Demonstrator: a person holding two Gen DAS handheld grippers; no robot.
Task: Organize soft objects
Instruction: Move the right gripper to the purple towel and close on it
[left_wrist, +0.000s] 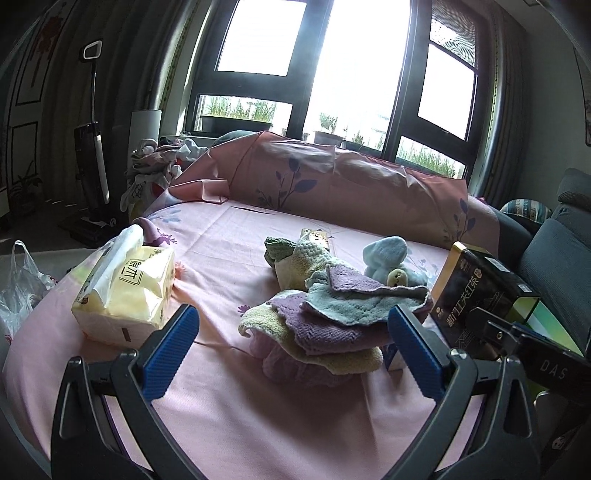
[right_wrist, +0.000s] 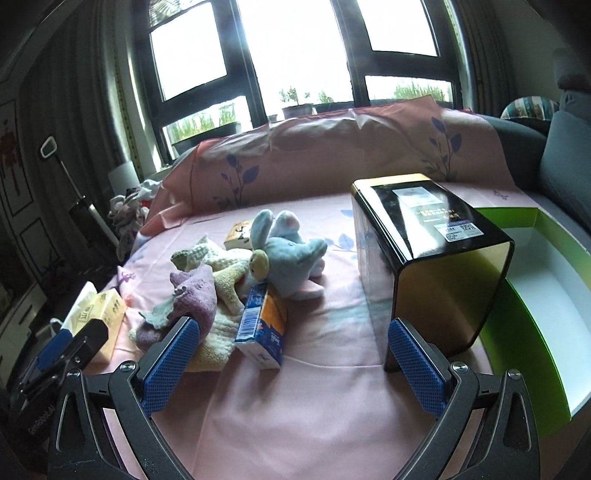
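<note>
Reaching with fingers spread wide and empty, the left gripper (left_wrist: 291, 328) faces the pile of cloths (left_wrist: 325, 325) on the bed (left_wrist: 229, 413); pinch one top layer only. The right gripper (right_wrist: 291, 332), also wide apart, waits.

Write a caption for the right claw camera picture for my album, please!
Open right claw hovers over a pink bed, facing a blue plush elephant, towels and a black box.
</note>
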